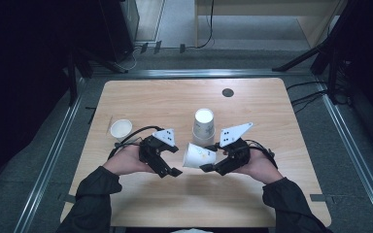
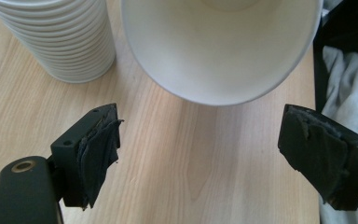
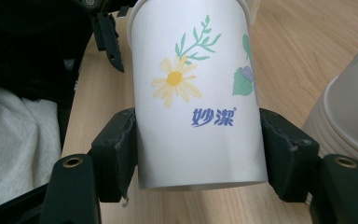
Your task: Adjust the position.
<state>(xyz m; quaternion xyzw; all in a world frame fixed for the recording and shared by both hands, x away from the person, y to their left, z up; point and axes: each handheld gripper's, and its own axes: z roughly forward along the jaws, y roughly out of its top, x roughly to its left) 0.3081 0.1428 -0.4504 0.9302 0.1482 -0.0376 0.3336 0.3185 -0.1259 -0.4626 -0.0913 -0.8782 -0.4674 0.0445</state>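
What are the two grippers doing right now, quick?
Left gripper: open, holding nothing.
Right gripper: closed on the flowered paper cup.

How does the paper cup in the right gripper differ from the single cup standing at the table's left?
The held cup lies on its side, mouth toward the left gripper, clamped by the right gripper. The lone cup stands upright, mouth up, untouched and apart. Both are white paper cups.

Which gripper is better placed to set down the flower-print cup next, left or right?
Right, probably. The right gripper is shut on the white flower-print paper cup, held sideways near the upside-down stack of white paper cups. The left gripper is open, holding nothing, facing the cup's mouth.
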